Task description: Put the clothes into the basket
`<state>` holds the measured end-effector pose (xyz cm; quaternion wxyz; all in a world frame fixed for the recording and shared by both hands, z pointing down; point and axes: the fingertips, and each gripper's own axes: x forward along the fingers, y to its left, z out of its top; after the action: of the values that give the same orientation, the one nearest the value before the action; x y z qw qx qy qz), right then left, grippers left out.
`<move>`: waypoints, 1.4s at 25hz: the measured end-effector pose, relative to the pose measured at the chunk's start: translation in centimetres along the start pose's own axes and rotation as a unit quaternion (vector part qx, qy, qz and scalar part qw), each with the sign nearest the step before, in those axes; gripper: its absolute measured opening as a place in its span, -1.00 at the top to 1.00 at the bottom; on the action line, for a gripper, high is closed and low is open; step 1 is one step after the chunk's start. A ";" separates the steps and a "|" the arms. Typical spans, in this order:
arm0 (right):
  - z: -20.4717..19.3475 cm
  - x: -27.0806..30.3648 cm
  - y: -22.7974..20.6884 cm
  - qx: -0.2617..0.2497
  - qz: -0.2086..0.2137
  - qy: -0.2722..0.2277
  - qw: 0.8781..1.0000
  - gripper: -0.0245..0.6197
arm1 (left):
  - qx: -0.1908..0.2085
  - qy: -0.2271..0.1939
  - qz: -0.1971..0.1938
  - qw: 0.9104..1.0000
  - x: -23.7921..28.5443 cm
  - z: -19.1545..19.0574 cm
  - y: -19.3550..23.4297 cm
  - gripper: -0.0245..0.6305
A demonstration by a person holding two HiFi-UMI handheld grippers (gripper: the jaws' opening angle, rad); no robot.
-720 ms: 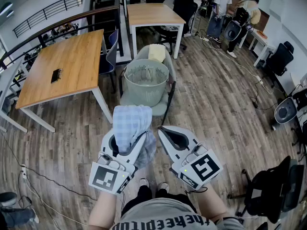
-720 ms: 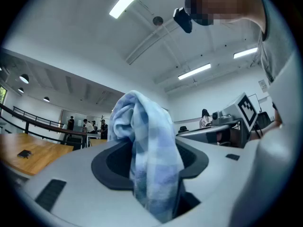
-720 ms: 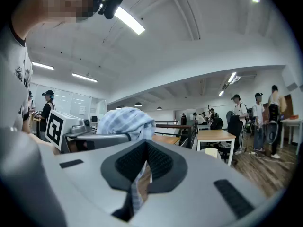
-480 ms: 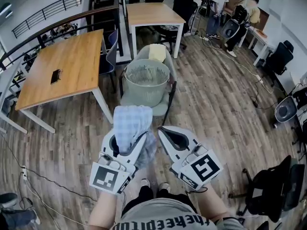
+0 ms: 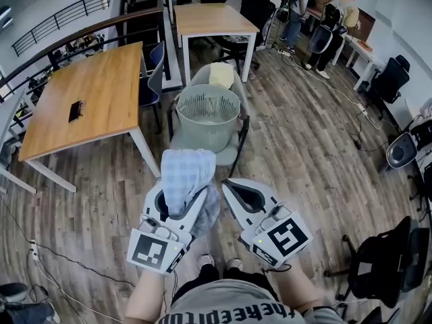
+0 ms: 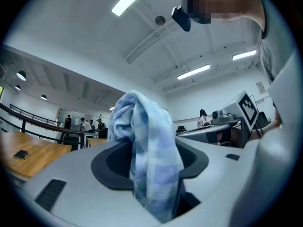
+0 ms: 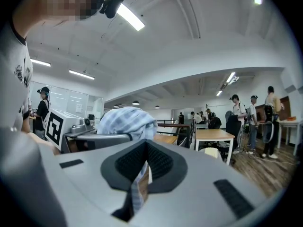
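A blue-and-white checked cloth point(image 5: 185, 171) stands bunched up out of my left gripper point(image 5: 182, 193), which is shut on it, low in the head view. In the left gripper view the cloth point(image 6: 147, 141) fills the gap between the jaws of the gripper point(image 6: 151, 174). My right gripper point(image 5: 229, 184) is just to the right of it, shut with nothing held. The right gripper view shows that gripper point(image 7: 144, 148) closed, with the cloth point(image 7: 125, 119) beyond it to the left. The pale green basket point(image 5: 206, 113) sits on a chair point(image 5: 226, 150) straight ahead, apart from both grippers.
A pale yellow thing point(image 5: 221, 74) lies on the chair behind the basket. A wooden table point(image 5: 88, 93) stands at the left, another table point(image 5: 209, 19) farther back. People point(image 5: 331, 19) stand at the back right. A black office chair point(image 5: 385, 262) is at the lower right.
Both grippers and the cloth keep their places. The head view has tipped slightly, and the people at the back have shifted.
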<state>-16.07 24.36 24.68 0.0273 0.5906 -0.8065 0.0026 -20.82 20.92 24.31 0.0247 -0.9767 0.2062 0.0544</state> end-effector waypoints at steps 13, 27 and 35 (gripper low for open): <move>-0.8 1.4 -1.0 0.024 -0.025 0.014 0.999 0.90 | -0.015 -0.006 -0.030 0.999 1.5 -1.3 2.0 0.23; -0.6 3.4 -8.1 0.027 0.007 0.008 1.000 0.90 | -0.010 -0.005 0.005 1.000 8.1 -1.8 3.0 0.23; -0.2 4.8 -12.9 0.027 0.038 0.006 0.999 0.90 | -0.007 0.000 0.032 0.999 12.6 -2.3 3.4 0.23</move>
<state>-5.17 15.86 24.78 0.0162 0.5604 -0.8276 0.0286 -10.57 12.59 25.02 0.0160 -0.9696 0.2374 0.0568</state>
